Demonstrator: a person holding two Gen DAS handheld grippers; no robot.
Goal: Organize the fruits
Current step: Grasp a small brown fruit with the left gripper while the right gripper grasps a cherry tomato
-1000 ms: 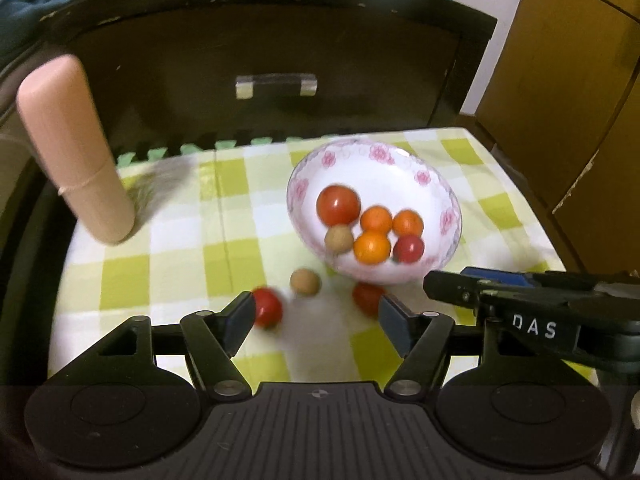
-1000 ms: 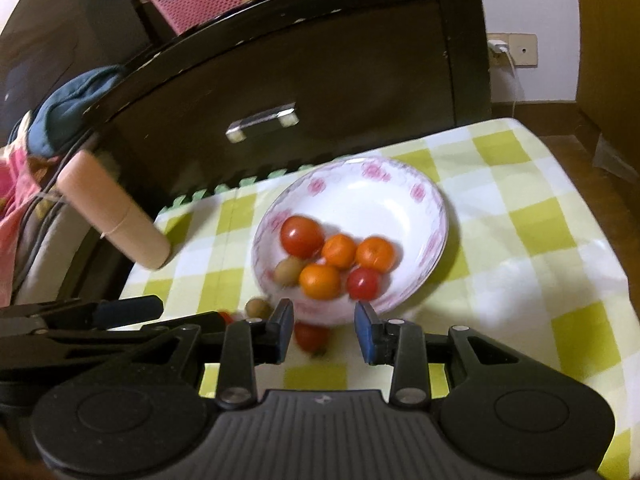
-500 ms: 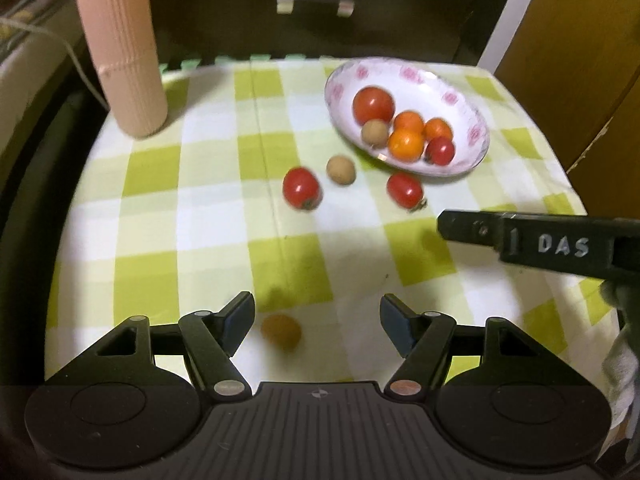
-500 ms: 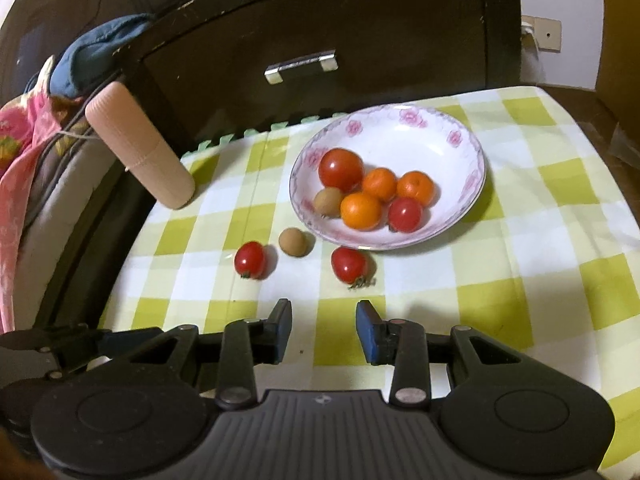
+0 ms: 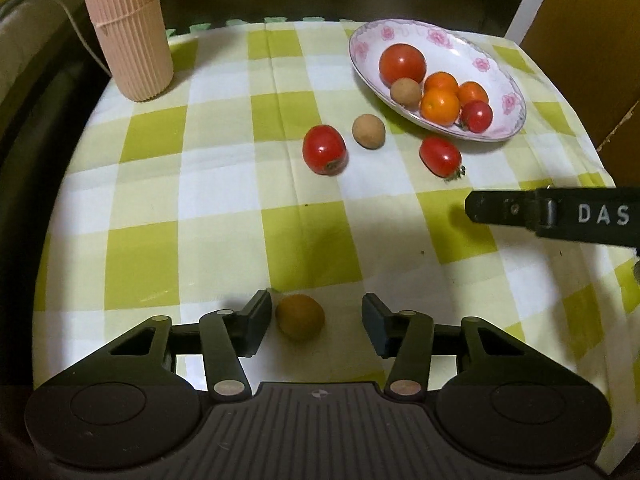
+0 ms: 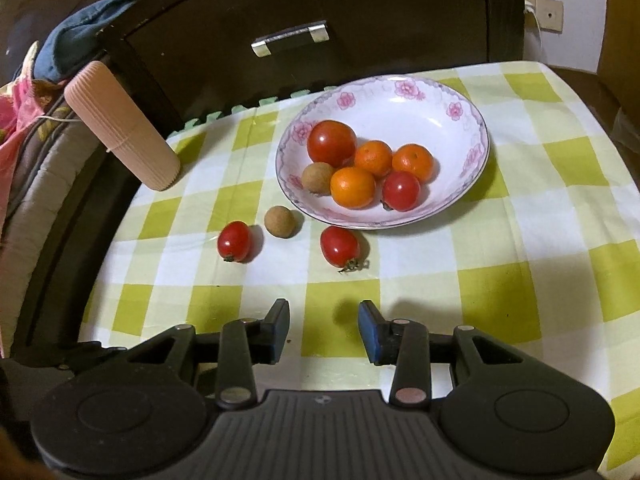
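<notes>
Closing on a small orange fruit [image 5: 300, 317] at lower centre, the left gripper [image 5: 316, 320] is narrowing; its left pad is nearly touching, its right pad apart. The right gripper [image 6: 324, 330] is hovering slightly spread and empty. Next move: finish the pinch, then lift toward the bowl [image 5: 500, 92] at upper right, past three loose fruits. Earlier, the jaws were wider and the fruit lay farther ahead.
</notes>
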